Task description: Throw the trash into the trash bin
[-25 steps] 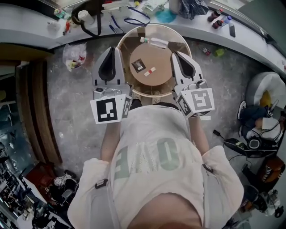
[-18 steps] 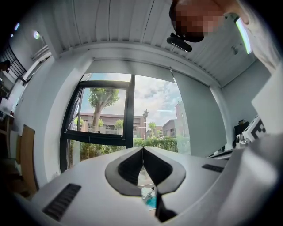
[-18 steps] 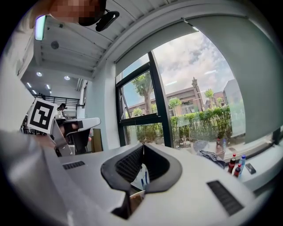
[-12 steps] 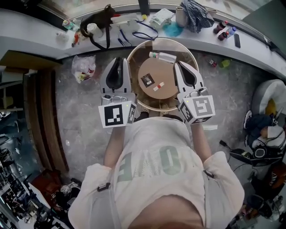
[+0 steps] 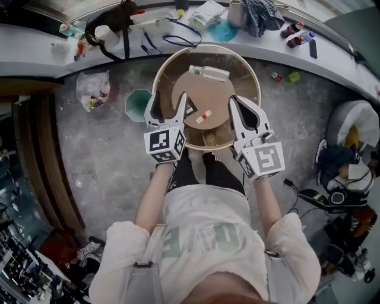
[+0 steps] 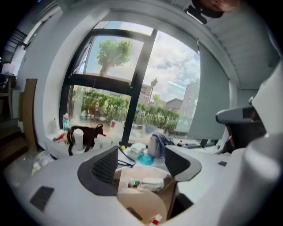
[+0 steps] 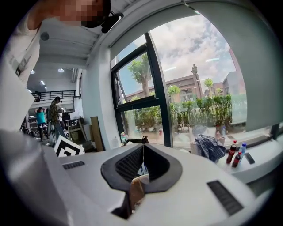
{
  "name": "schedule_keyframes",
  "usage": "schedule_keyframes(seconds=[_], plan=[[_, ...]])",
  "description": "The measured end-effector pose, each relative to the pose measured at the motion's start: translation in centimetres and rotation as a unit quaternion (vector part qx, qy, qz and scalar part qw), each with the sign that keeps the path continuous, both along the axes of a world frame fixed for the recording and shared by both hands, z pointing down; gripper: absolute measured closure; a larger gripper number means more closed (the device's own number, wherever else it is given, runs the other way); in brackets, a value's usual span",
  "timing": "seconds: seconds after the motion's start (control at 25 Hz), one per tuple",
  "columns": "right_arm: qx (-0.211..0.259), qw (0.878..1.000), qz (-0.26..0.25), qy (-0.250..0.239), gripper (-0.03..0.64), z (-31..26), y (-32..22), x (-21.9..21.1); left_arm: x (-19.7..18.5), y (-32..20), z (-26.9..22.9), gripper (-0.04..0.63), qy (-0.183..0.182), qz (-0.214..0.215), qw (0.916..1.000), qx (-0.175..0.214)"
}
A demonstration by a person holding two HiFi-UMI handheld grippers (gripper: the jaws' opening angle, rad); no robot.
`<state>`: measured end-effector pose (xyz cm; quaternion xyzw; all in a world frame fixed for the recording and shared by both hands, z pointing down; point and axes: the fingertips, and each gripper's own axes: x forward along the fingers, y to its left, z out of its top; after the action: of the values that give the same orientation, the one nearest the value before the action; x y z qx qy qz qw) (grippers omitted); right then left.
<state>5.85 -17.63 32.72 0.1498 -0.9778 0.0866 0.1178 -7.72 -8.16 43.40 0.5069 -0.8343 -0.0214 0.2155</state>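
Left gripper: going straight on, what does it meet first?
Probably the white bottle on the round table, though depth is unclear. The left gripper's jaws have just opened, with nothing gripped between them.

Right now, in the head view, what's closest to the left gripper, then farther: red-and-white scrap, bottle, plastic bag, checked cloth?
From the left gripper, whose empty jaws have just been opening:
1. Scrap, on the table, just right.
2. Bottle, table's far edge.
3. Bag, on the floor, left.
4. Cloth, on the counter, far right.
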Motion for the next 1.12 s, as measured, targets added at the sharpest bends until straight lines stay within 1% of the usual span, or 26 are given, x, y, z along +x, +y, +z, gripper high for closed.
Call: schedule_keyframes(seconds=[0.08,0.2,0.28,0.4,0.48,0.56,0.68,0.76,0.84,1.0,1.04,1.12], plan=[[-0.009,1.0,-0.001,0.01,0.602,2.8,0.0,-0.8,-0.1,-0.2,5.8,0.273,0.022,0.003,0.999,-0.038],[-0.019,1.0,-0.006,0.024,0.601,6.9,0.8,-0.9,1.0,0.9,14.4,0.273,0.082,-0.013,0.9935,-0.077],[-0.021,0.999,-0.006,0.033,0.601,9.4,1.0,-0.7,1.9,1.9,20.5,0.273,0.126,-0.033,0.9858,-0.106],[-0.041,0.998,0.011,0.04,0.601,13.3,0.7,-0.3,3.1,3.2,28.2,0.273,0.179,-0.053,0.9705,-0.153],[-0.063,0.997,0.019,0.048,0.601,15.8,0.7,0.0,4.1,3.6,31.5,0.273,0.207,-0.064,0.9613,-0.17],[-0.077,0.995,0.018,0.056,0.601,17.5,1.5,0.0,4.8,4.0,33.8,0.273,0.226,-0.076,0.9544,-0.18],[-0.08,0.995,-0.004,0.063,0.601,18.7,3.3,-0.1,5.7,4.4,36.6,0.273,0.241,-0.088,0.9453,-0.201],[-0.079,0.994,-0.02,0.07,0.601,19.3,4.4,-0.2,6.3,4.3,37.8,0.273,0.249,-0.091,0.9416,-0.208],[-0.082,0.993,-0.033,0.076,0.601,20.0,5.2,-0.2,6.6,4.2,38.6,0.273,0.249,-0.096,0.94,-0.213],[-0.093,0.991,-0.039,0.083,0.602,21.5,5.9,0.0,6.7,4.1,39.1,0.278,0.222,-0.105,0.9416,-0.231],[-0.095,0.991,-0.038,0.085,0.602,21.7,6.0,0.1,6.6,4.2,39.1,0.293,0.212,-0.102,0.9416,-0.24],[-0.097,0.991,-0.036,0.087,0.602,22.0,6.1,0.0,6.1,4.8,39.2,0.371,0.193,-0.103,0.9403,-0.261]])
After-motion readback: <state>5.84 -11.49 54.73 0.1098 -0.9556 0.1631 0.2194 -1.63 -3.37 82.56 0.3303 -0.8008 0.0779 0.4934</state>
